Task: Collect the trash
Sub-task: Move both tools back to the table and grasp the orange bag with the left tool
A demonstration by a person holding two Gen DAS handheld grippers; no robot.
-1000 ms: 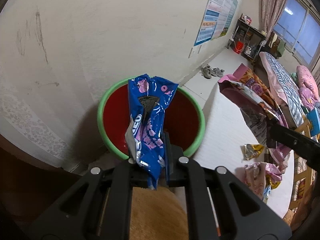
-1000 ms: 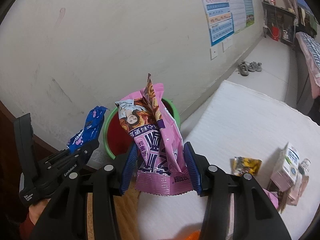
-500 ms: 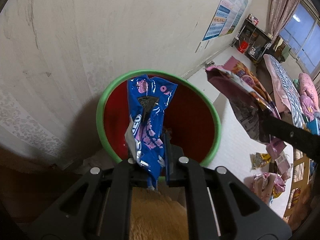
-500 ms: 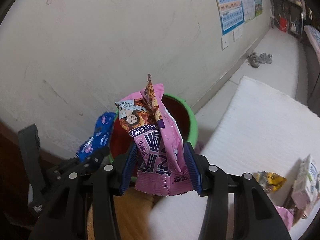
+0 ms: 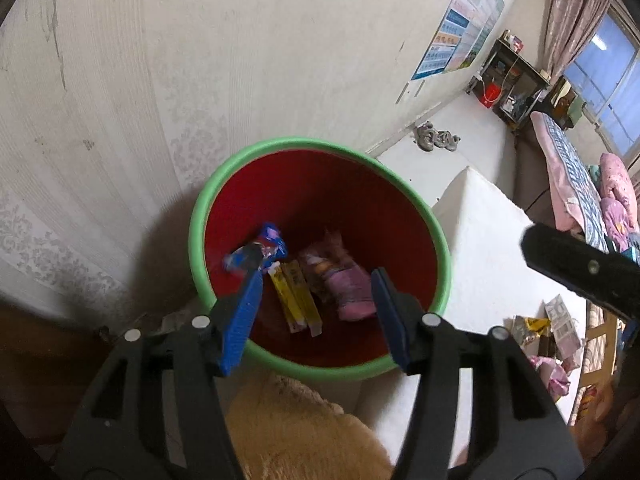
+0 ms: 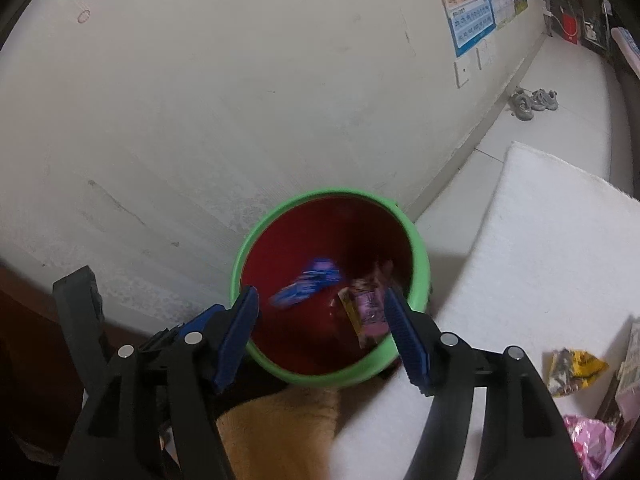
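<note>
Red bin holding blue wrapper, pink packet, both grippers opening, empty

You are looking at your left gripper and right gripper: both are showing black, angular plastic frames, ribbed blue pads lining the fingers, and round silver screws sitting at the finger joints.

Glossy plastic bin with a smooth red inside, shiny foil-like blue wrapper in it — beside a matt, scuffed wall.
</note>
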